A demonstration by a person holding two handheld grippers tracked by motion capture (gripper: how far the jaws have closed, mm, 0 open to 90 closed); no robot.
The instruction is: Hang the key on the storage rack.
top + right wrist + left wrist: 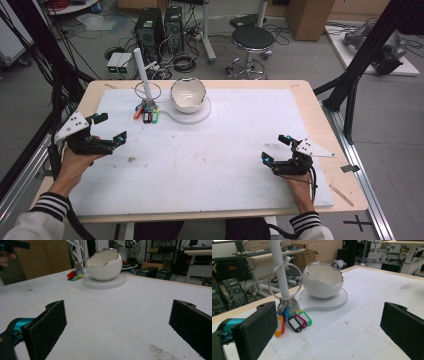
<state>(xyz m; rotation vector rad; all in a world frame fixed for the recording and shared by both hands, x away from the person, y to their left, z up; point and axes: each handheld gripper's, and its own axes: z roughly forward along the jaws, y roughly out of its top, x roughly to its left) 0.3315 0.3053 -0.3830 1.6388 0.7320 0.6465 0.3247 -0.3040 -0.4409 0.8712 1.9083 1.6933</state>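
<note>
table [320, 125]: white mat on top | floor behind: black stool [252, 39], two computer towers [159, 27], cables | far right: cardboard box [309, 17]

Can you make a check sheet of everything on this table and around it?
Surface: white mat on a wooden table, with a few dark smudges.
Job's things: egg-shaped bowl upright on a round white base; key ring hung on a white post, its coloured tags lying on the mat.
Clutter: nothing seen.
Grippers: left gripper and right gripper, both open and empty.
Cables: one trails from the right gripper toward the person's sleeve.
Surroundings: stool, computer towers, floor cables.
</note>
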